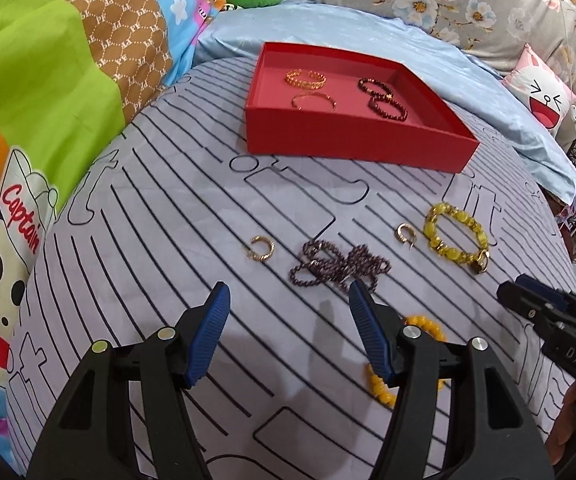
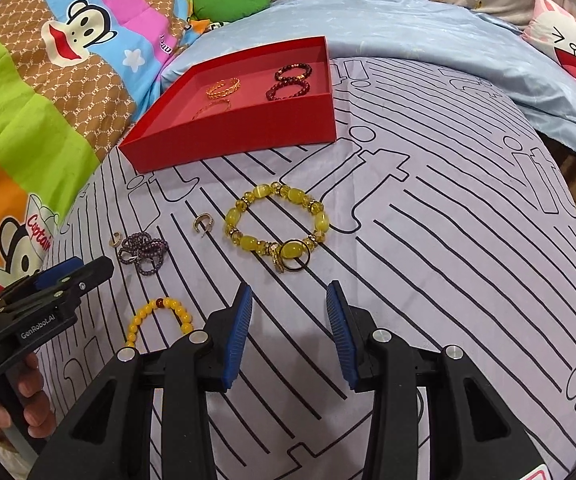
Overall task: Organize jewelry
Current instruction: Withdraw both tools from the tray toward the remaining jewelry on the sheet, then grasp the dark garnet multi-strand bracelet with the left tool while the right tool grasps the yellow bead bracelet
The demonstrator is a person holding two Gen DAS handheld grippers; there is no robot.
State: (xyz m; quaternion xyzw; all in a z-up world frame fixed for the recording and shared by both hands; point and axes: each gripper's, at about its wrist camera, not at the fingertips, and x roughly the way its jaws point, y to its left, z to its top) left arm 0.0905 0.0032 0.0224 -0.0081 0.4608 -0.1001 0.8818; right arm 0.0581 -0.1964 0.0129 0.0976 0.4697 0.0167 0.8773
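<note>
- The left gripper (image 1: 289, 300) tilts down over the striped bed sheet (image 1: 168, 240), its fingers (image 1: 212, 332) spread and empty.
- The purple bead strand (image 1: 339, 266) lies just beyond its fingertips.
- The right gripper (image 2: 289, 300) tilts down likewise, fingers (image 2: 240, 328) apart, holding nothing.
- The yellow bracelet (image 2: 276, 224) lies just ahead of them; the red tray (image 2: 240, 136) further off.

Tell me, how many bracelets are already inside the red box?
4. Two gold bracelets lie on the left side of the red box, one behind the other. Two dark red beaded bracelets lie on the right side. The front wall might hide something small.
</note>
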